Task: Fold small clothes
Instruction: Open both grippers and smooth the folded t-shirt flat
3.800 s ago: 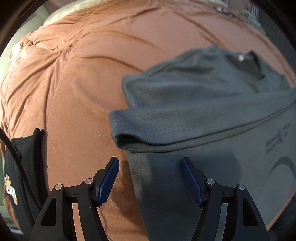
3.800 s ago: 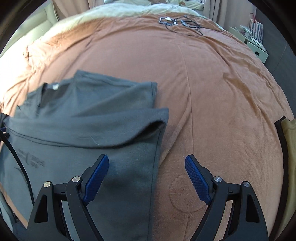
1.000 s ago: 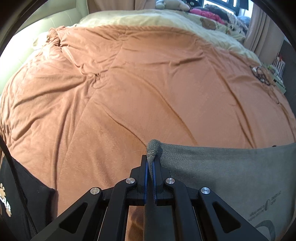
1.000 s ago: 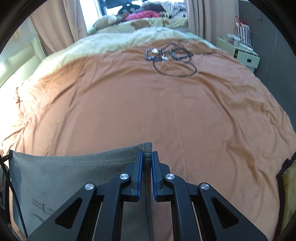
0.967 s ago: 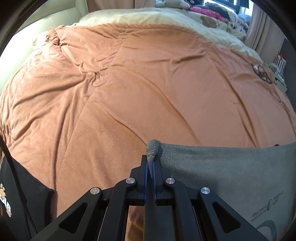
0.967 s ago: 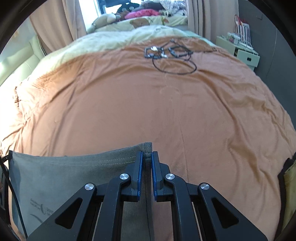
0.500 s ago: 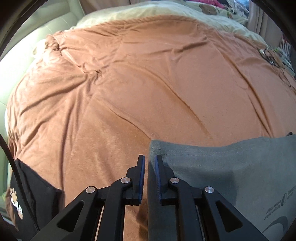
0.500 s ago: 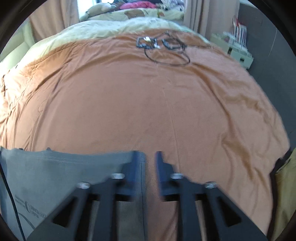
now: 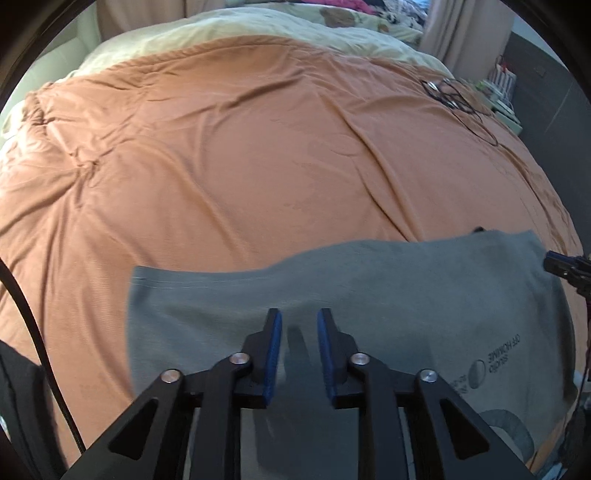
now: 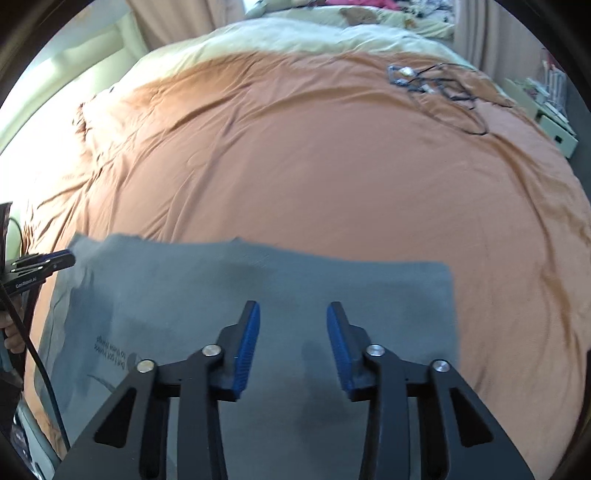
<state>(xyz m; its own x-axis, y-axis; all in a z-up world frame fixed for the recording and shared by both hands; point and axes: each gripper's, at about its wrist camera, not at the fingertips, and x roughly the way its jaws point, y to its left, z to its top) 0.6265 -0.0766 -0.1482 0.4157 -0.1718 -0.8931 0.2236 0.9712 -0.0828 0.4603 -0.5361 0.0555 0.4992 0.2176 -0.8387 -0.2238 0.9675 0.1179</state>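
A grey T-shirt (image 9: 388, 295) lies folded flat on the orange bedspread (image 9: 258, 147), with printed lettering near its right side. My left gripper (image 9: 298, 321) hovers over the shirt's middle, open and empty. In the right wrist view the same shirt (image 10: 288, 291) lies under my right gripper (image 10: 293, 317), which is open and empty above it. The right gripper's tip shows at the right edge of the left wrist view (image 9: 565, 267); the left gripper's tip shows at the left edge of the right wrist view (image 10: 44, 266).
A tangle of black cables (image 10: 436, 85) lies on the far right of the bedspread (image 10: 332, 166). A cream duvet (image 10: 295, 33) covers the far end. A black garment (image 9: 18, 398) lies at the left edge. A bedside unit (image 10: 550, 114) stands far right.
Both grippers let go of the shirt's corners and opened. The shirt's edge dropped flat onto the bed, and both grippers moved inward over the shirt.
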